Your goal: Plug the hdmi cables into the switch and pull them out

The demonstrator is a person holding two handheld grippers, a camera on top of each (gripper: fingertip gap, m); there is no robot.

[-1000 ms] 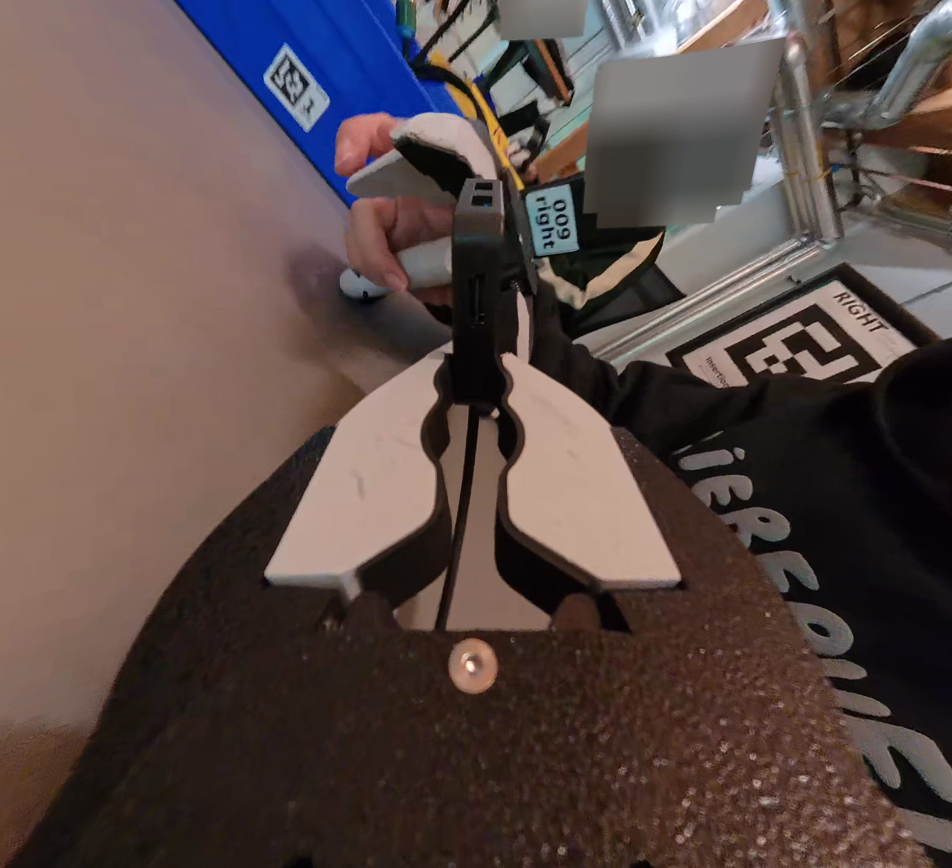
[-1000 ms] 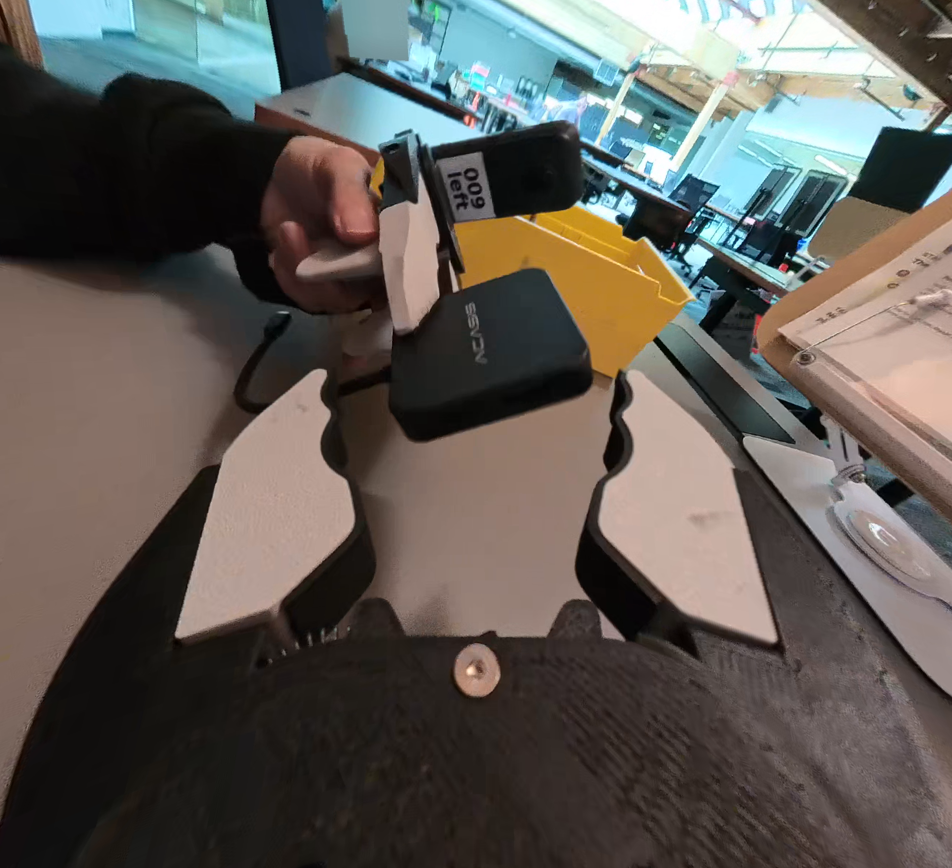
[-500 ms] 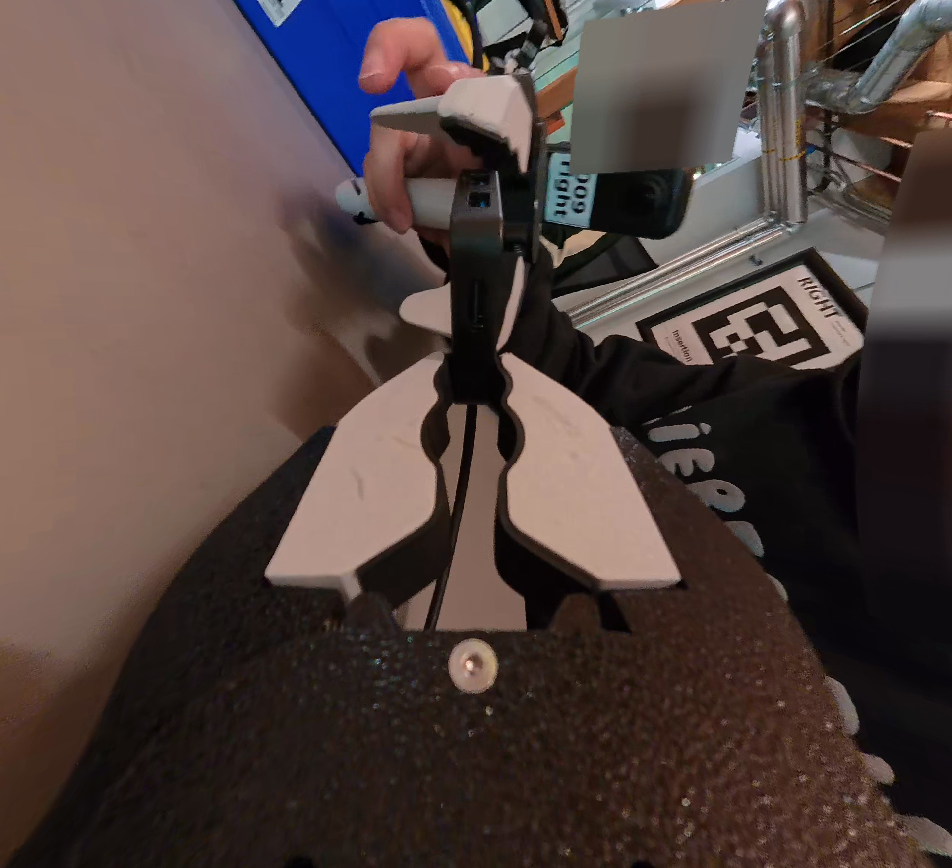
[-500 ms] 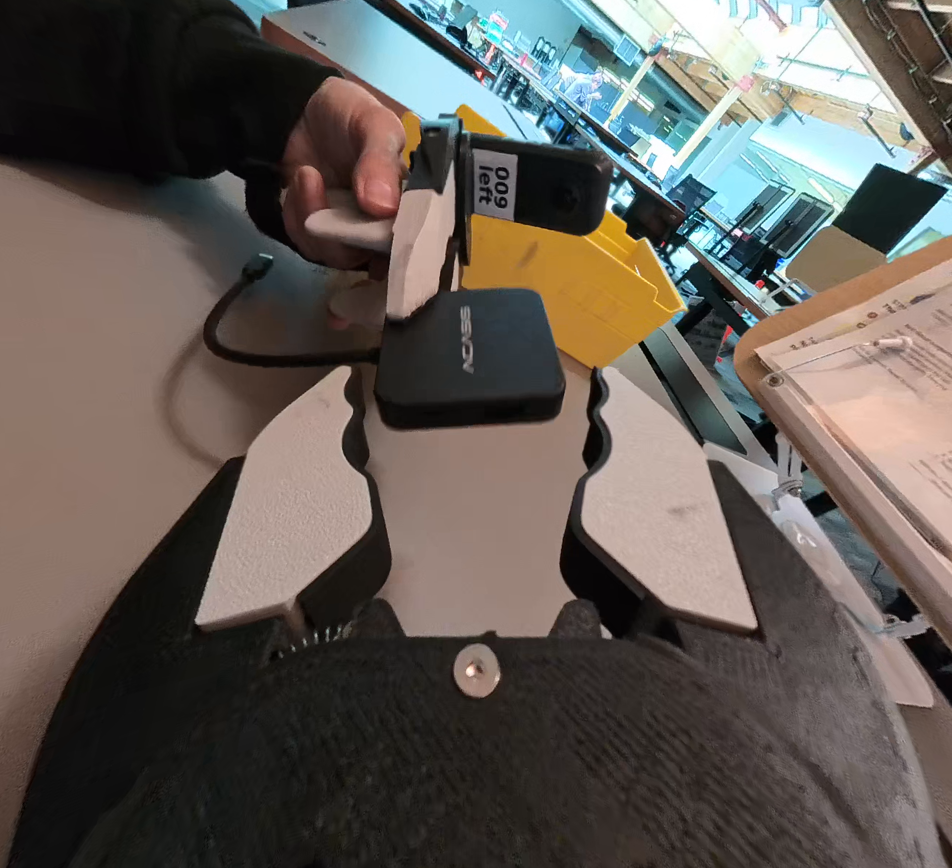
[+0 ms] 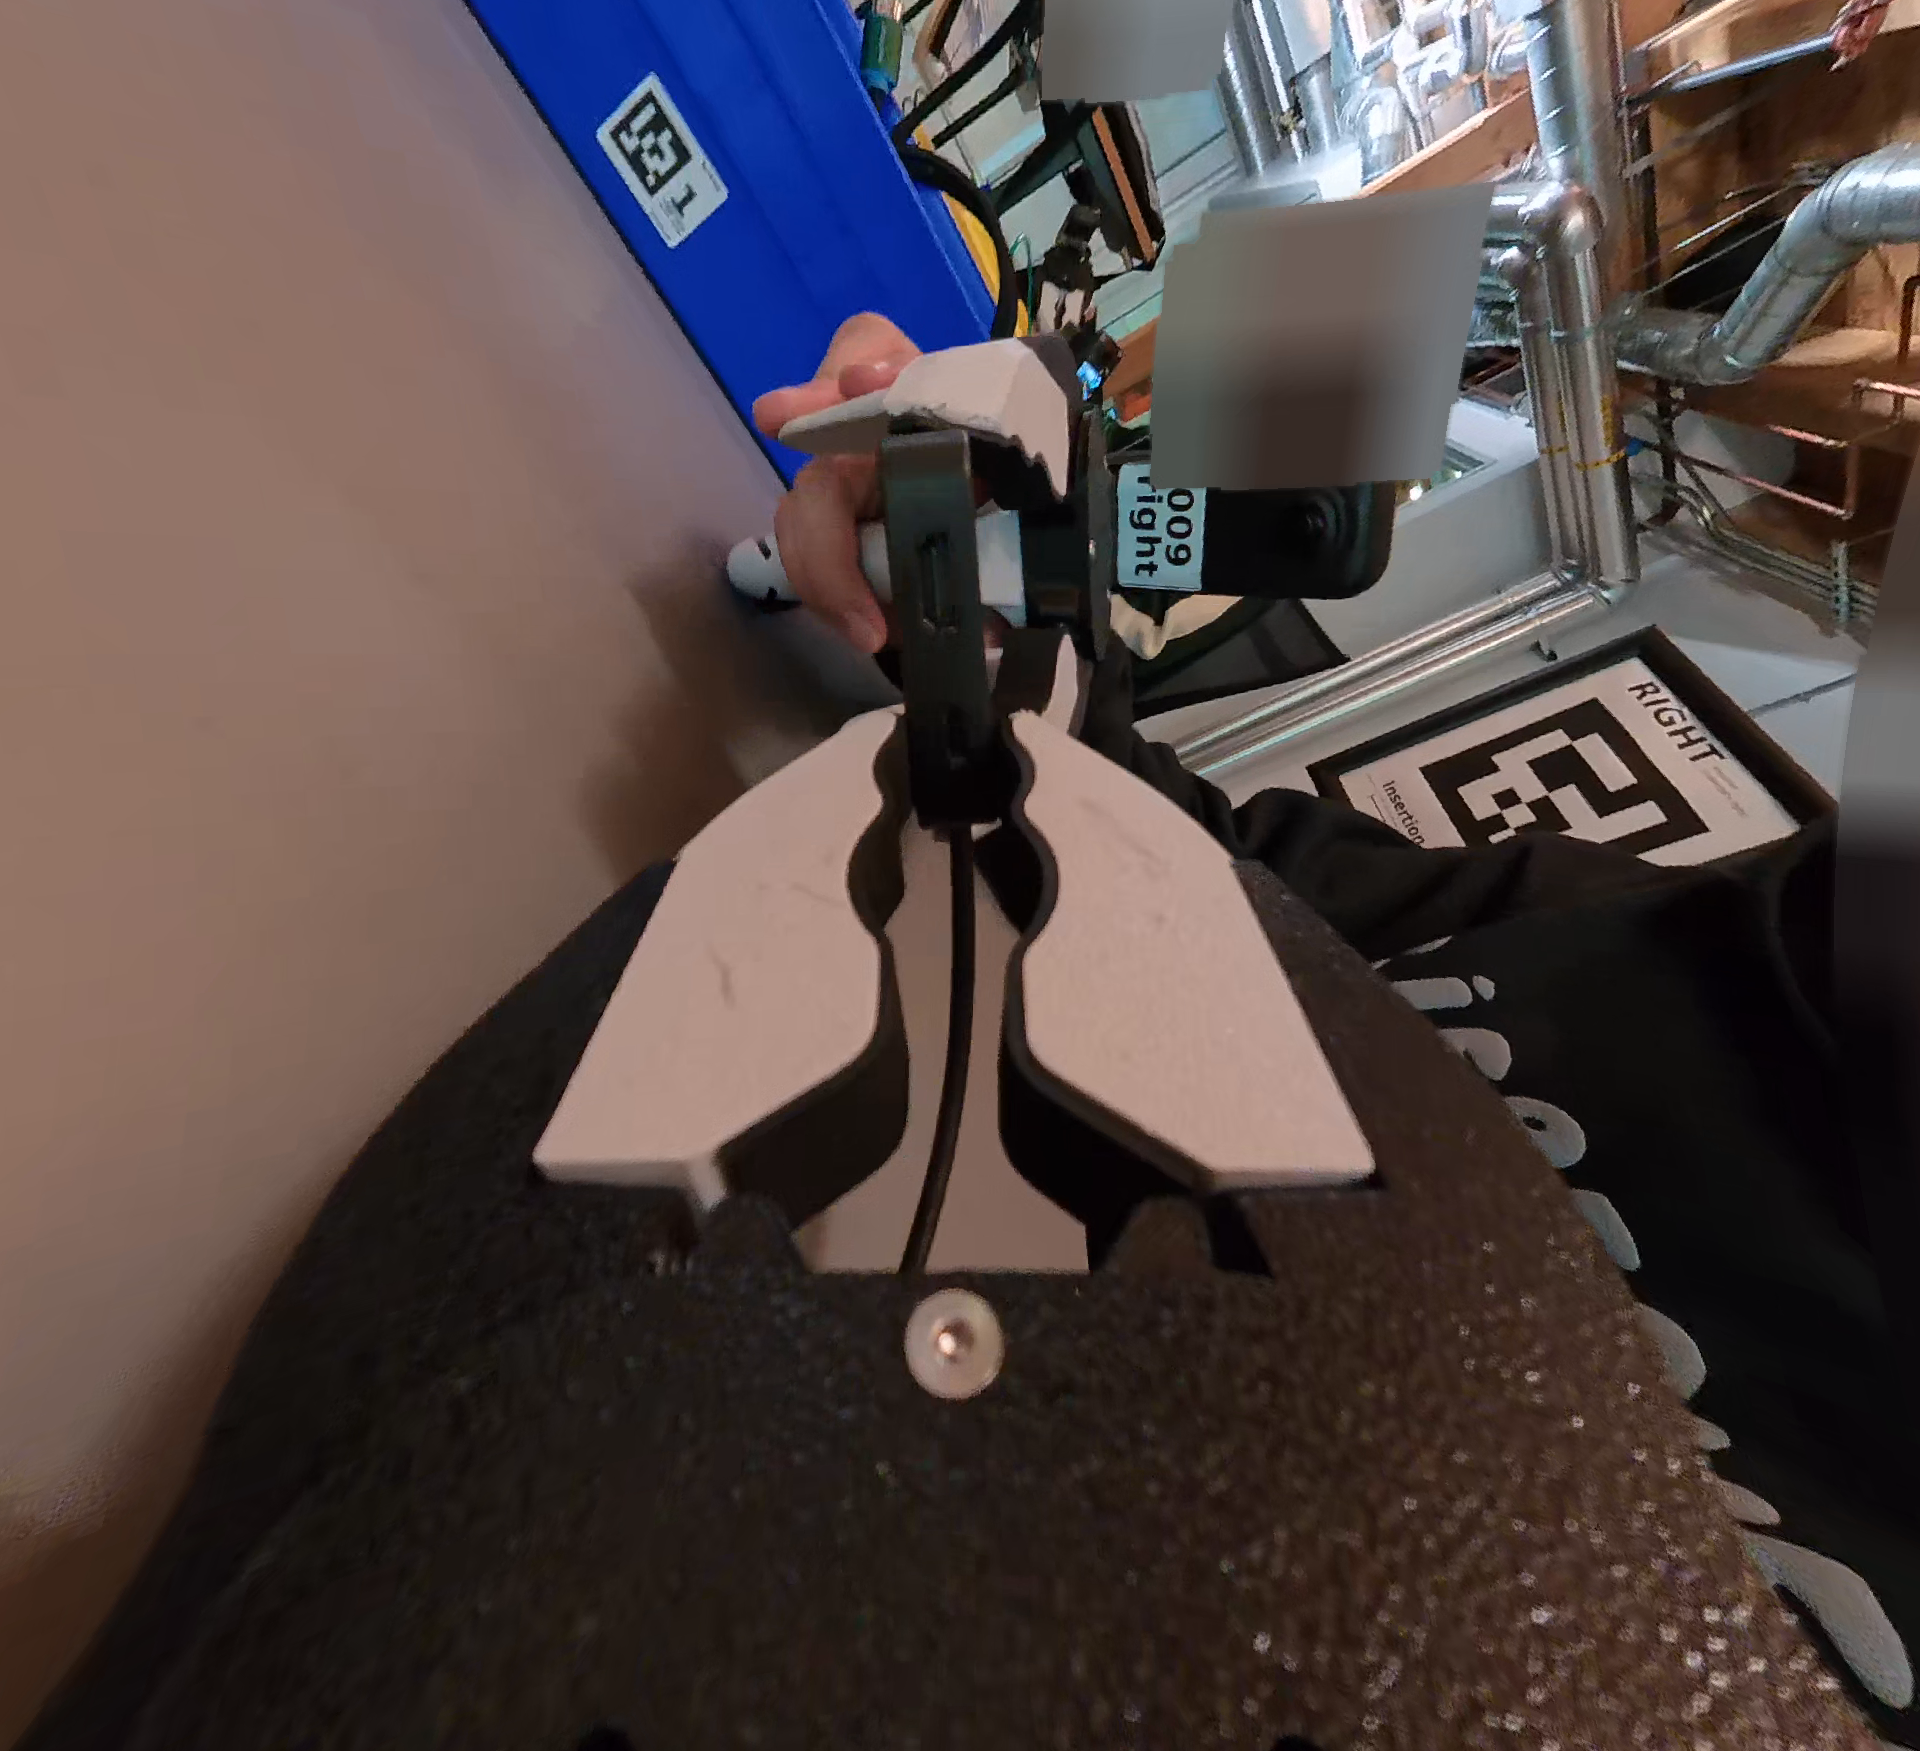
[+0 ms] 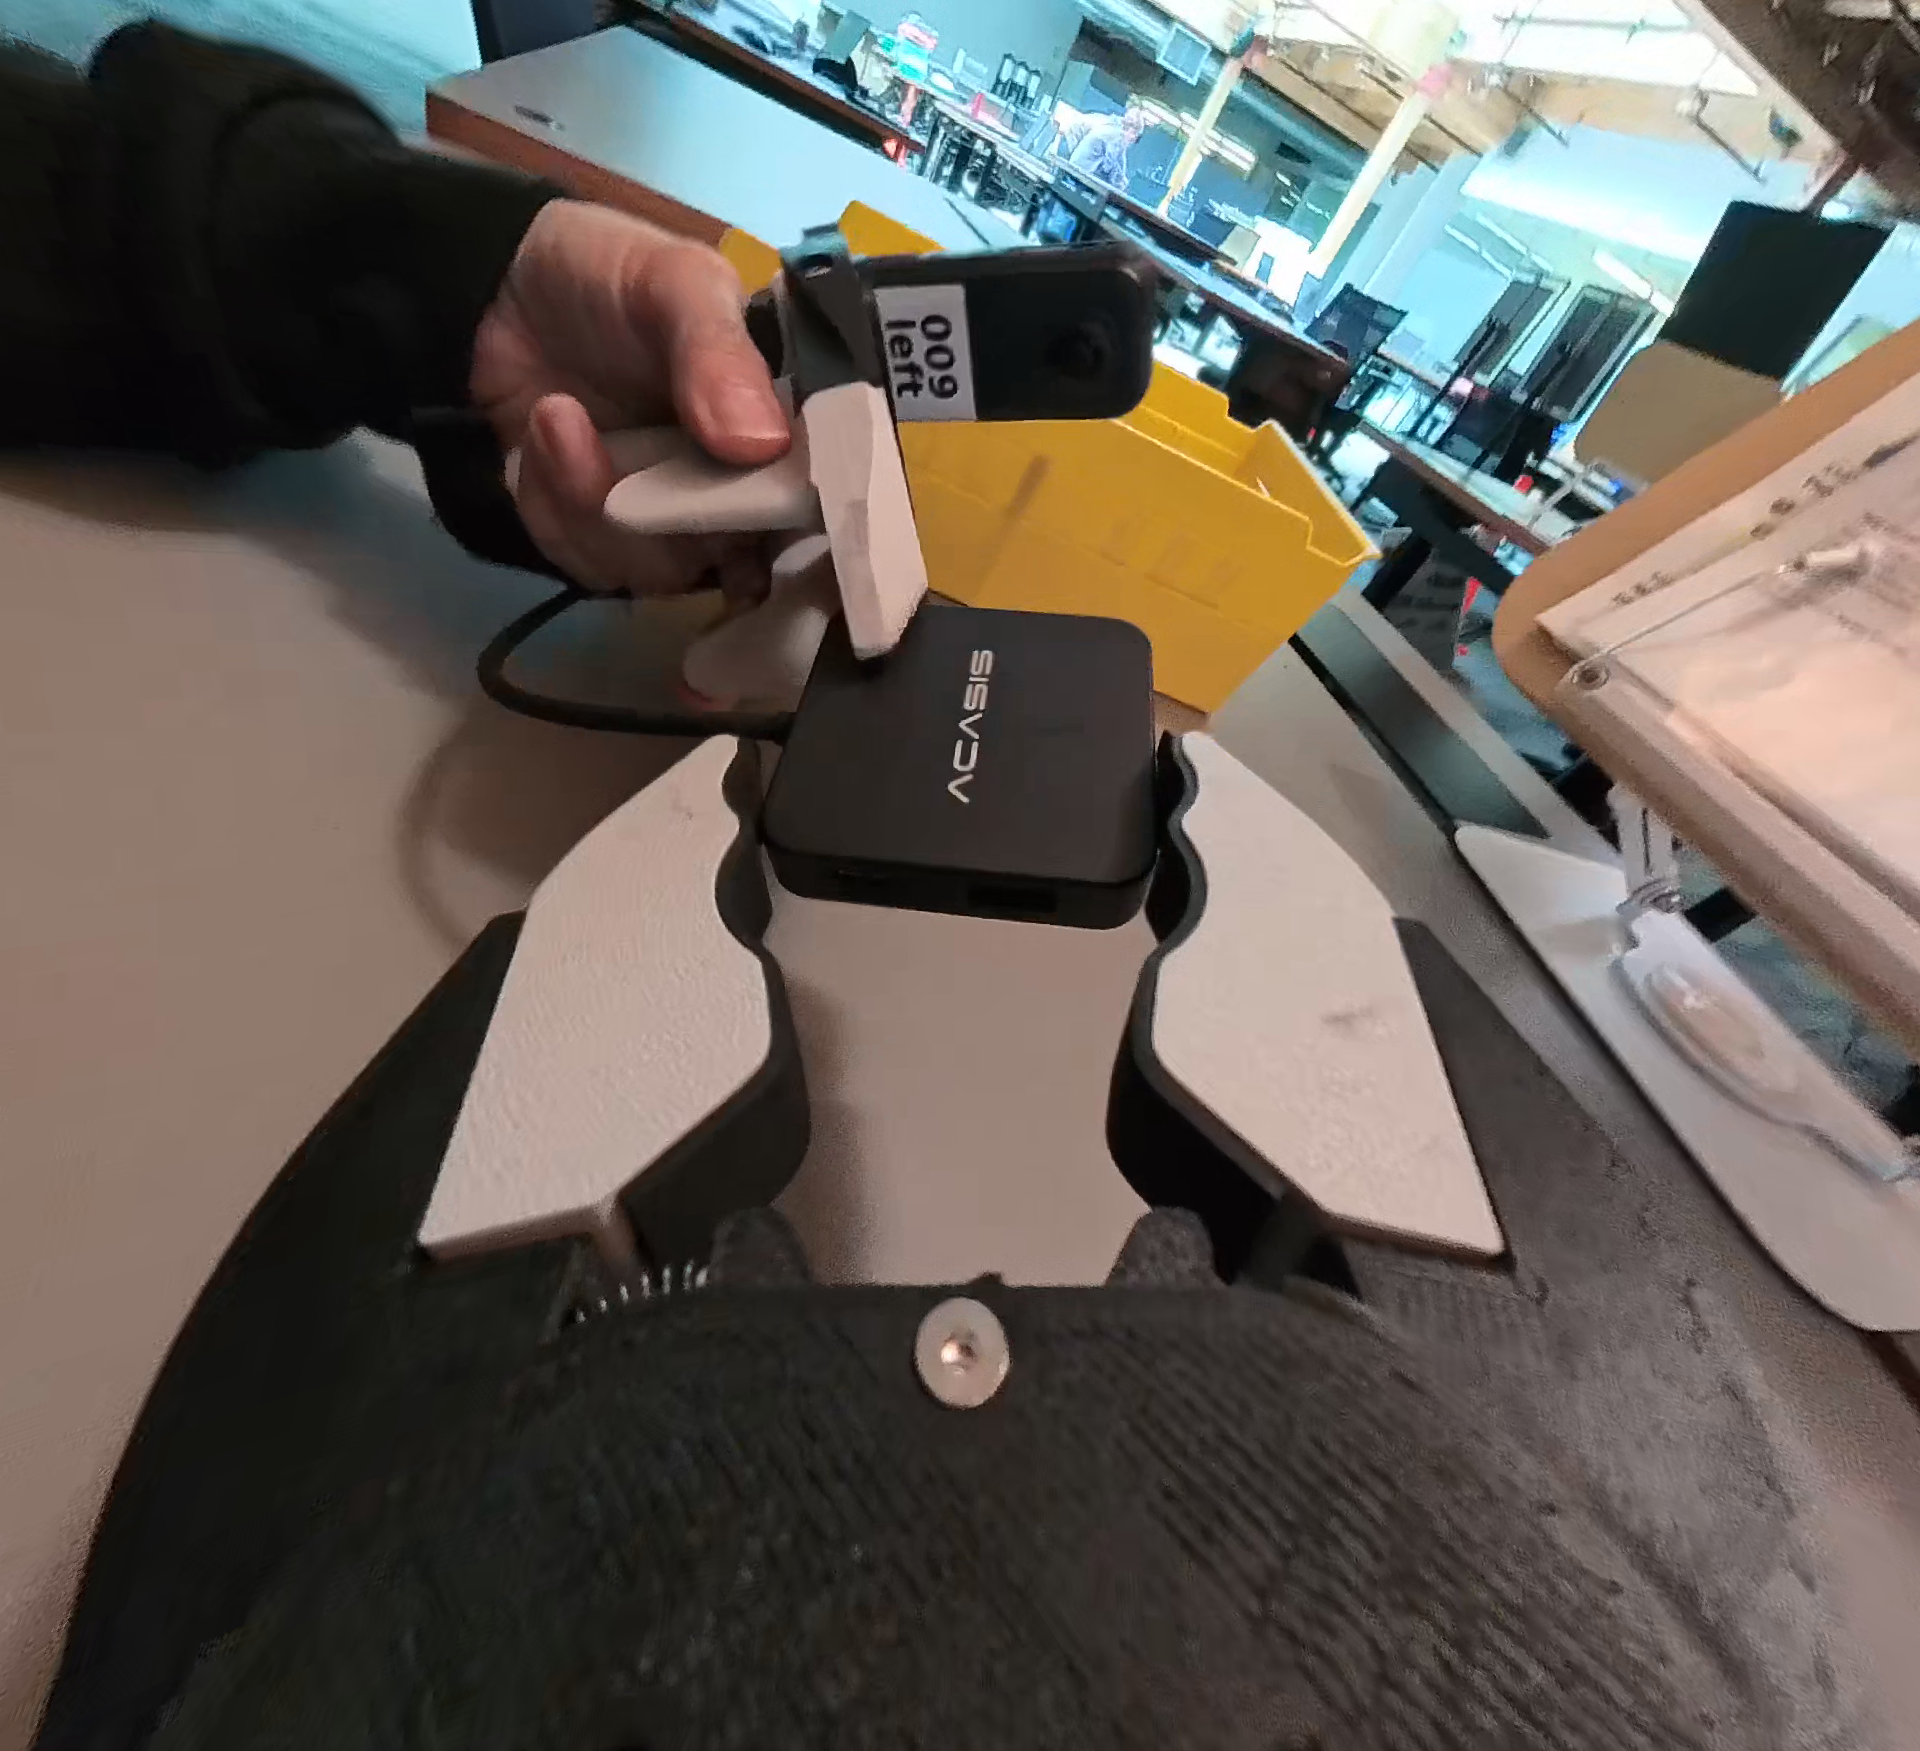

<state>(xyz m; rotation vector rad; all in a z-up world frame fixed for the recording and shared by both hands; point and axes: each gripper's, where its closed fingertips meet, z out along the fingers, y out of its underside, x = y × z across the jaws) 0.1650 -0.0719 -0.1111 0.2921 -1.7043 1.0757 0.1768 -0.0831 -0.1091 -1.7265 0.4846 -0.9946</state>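
So the left gripper (image 5: 951, 771) is pinched tight on the switch (image 6: 961, 756), held above the table (image 6: 208, 714), while the right gripper (image 6: 961, 828) brackets it without clearly squeezing. No HDMI cables showing. Handover could easily twist it loose.

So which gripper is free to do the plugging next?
Right, probably. The right gripper is open, its fingers just flanking the switch, while the left gripper is shut on the switch's edge, holding it.
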